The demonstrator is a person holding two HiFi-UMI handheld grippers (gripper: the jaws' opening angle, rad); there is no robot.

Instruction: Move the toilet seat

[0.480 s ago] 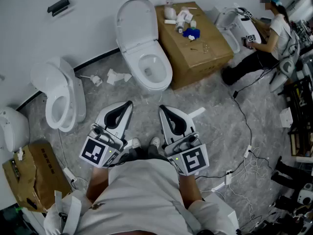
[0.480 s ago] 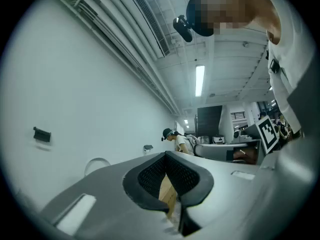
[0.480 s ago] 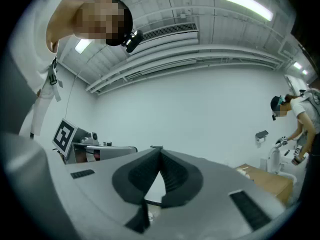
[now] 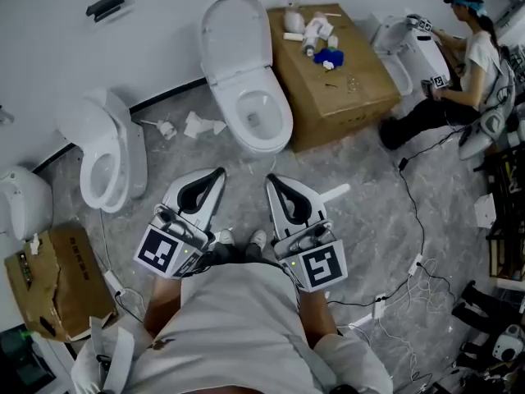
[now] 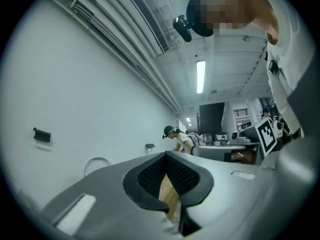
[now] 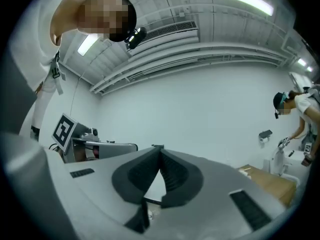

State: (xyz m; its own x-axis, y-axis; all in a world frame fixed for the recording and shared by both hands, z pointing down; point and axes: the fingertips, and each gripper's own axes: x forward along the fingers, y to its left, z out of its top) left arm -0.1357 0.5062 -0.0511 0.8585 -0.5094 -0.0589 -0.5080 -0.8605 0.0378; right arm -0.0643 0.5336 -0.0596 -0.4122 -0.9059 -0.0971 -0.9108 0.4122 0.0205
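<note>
A white toilet point(image 4: 261, 120) stands against the back wall in the head view. Its lid point(image 4: 236, 35) is raised upright and the seat ring lies on the bowl. Both grippers hover side by side above the floor, short of the toilet and apart from it. My left gripper point(image 4: 219, 171) points up-right toward the bowl with its jaws shut and nothing between them. My right gripper point(image 4: 268, 179) is also shut and empty. In the left gripper view my left gripper point(image 5: 165, 154) shows its pads together, and in the right gripper view my right gripper point(image 6: 159, 148) looks the same.
A second toilet point(image 4: 107, 158) stands at the left. A big cardboard box point(image 4: 336, 80) with small items sits right of the middle toilet. A person point(image 4: 472, 60) works at another toilet point(image 4: 402, 48) at the far right. Cables point(image 4: 414, 245) trail across the floor, and paper scraps point(image 4: 197, 125) lie by the wall.
Both grippers keep the same pose and stay shut. The head view has shifted slightly, so the scene sits a little further right. The person at the far right has moved a bit.
</note>
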